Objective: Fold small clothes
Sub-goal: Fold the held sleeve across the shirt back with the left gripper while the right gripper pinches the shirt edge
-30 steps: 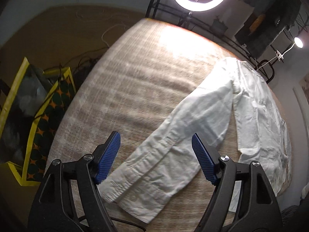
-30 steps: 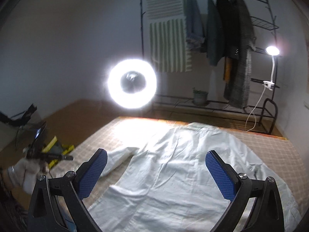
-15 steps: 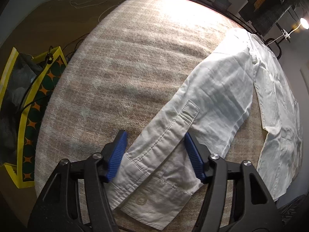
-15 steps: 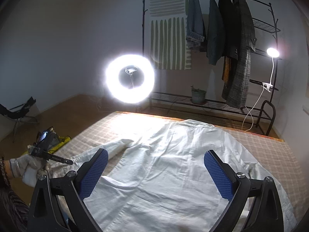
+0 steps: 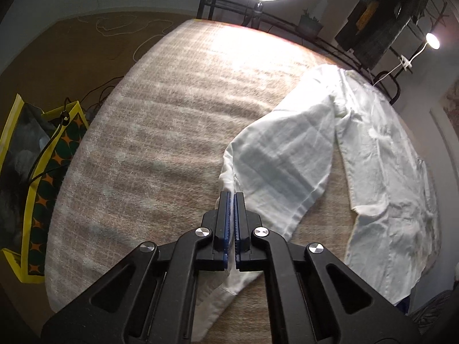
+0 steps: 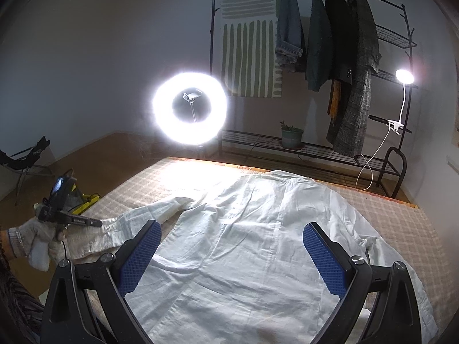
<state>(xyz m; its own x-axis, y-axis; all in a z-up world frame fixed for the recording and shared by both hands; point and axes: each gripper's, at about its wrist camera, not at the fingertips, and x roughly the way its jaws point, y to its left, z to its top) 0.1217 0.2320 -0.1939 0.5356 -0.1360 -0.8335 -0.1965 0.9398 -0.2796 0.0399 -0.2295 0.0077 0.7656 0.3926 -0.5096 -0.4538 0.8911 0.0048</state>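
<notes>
A white long-sleeved shirt point(image 6: 258, 243) lies spread flat on a beige checked mat point(image 5: 172, 109). Its sleeve point(image 5: 281, 160) stretches out to the left of the body. My left gripper point(image 5: 231, 195) is shut on that sleeve a little above the cuff, and the cloth puckers up at the pinch. In the right wrist view the left gripper point(image 6: 97, 223) shows at the far left, held by a gloved hand point(image 6: 34, 240). My right gripper point(image 6: 231, 226) hovers open over the shirt's lower body, nothing between its blue pads point(image 6: 140, 255).
A bright ring light point(image 6: 190, 108) stands beyond the mat's far edge. Behind it is a black clothes rack point(image 6: 330, 57) with hanging coats, a clip lamp point(image 6: 404, 76) and a plant pot point(image 6: 292, 137). A yellow-edged bag point(image 5: 37, 166) sits on the floor left of the mat.
The left gripper's jaws went from wide apart to shut on the sleeve, which now bunches and lifts at the pinch. The right gripper stayed where it was, open.
</notes>
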